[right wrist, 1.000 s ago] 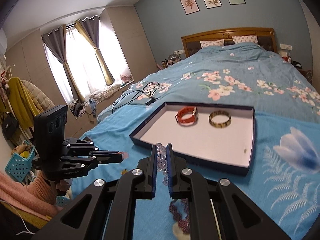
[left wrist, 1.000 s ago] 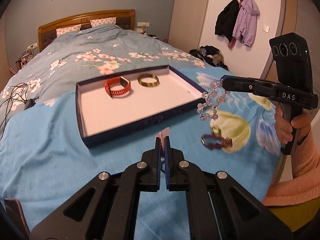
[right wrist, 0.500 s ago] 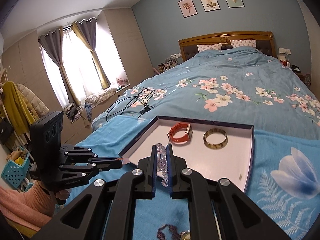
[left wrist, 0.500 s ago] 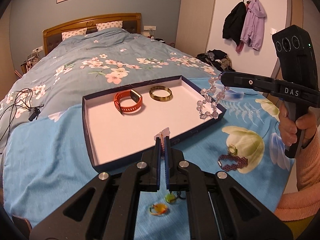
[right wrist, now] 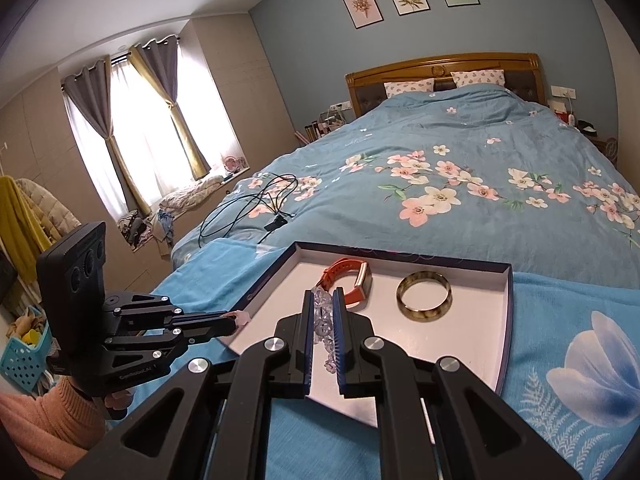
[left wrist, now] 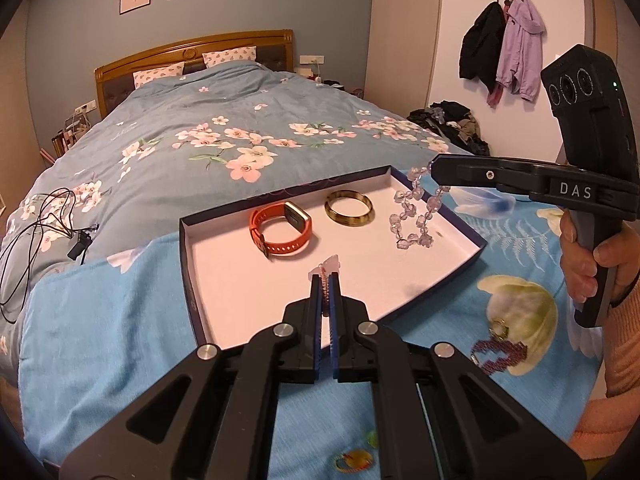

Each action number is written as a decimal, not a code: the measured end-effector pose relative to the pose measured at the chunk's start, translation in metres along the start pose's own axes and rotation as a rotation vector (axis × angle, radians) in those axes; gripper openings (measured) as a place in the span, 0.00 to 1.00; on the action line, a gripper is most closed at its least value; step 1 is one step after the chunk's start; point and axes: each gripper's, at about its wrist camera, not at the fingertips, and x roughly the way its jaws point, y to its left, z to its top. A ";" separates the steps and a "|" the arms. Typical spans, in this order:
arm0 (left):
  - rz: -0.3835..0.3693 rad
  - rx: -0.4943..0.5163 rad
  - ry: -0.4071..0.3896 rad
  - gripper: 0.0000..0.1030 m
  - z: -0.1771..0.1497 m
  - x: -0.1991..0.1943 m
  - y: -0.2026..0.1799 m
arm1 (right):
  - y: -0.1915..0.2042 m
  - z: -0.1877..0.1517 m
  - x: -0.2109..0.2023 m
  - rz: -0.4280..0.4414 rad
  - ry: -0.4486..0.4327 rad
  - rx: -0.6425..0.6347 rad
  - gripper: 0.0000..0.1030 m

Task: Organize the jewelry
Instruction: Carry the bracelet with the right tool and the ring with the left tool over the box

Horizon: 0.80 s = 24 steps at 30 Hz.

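A dark blue tray point(left wrist: 188, 248) point(right wrist: 506, 312) with a white floor lies on the bed. In it rest an orange watch point(left wrist: 280, 229) point(right wrist: 352, 284) and a gold bangle point(left wrist: 348, 210) point(right wrist: 424, 297). My left gripper point(left wrist: 327, 280) point(right wrist: 236, 320) is shut on a thin pink chain with a pale pink pendant point(left wrist: 330, 266), held over the tray's near side. My right gripper point(left wrist: 434, 170) point(right wrist: 322, 300) is shut on a clear bead bracelet point(left wrist: 416, 216) point(right wrist: 324, 328), which dangles over the tray's right part.
On the blue blanket near the tray lie a dark red bead bracelet point(left wrist: 498, 354) with a small ring point(left wrist: 498, 326), and a coloured ring point(left wrist: 354, 460) under my left gripper. Black cables point(left wrist: 36, 232) point(right wrist: 256, 204) lie at the bed's left. A person's hand point(left wrist: 588, 256) holds the right gripper.
Both grippers moved forward over the tray with their pieces. The clear bead bracelet went from outside the tray's right edge to hanging over its floor.
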 end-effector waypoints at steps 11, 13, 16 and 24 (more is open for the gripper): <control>0.021 -0.002 0.046 0.03 0.009 0.036 0.008 | -0.015 0.003 0.030 -0.017 0.034 0.043 0.07; 0.021 -0.005 0.056 0.03 0.010 0.041 0.010 | -0.018 0.003 0.035 -0.009 0.040 0.055 0.07; 0.026 -0.005 0.065 0.03 0.012 0.047 0.012 | -0.021 0.003 0.040 -0.008 0.043 0.067 0.07; 0.040 0.000 0.092 0.03 0.018 0.064 0.017 | -0.030 0.005 0.056 0.012 0.061 0.116 0.07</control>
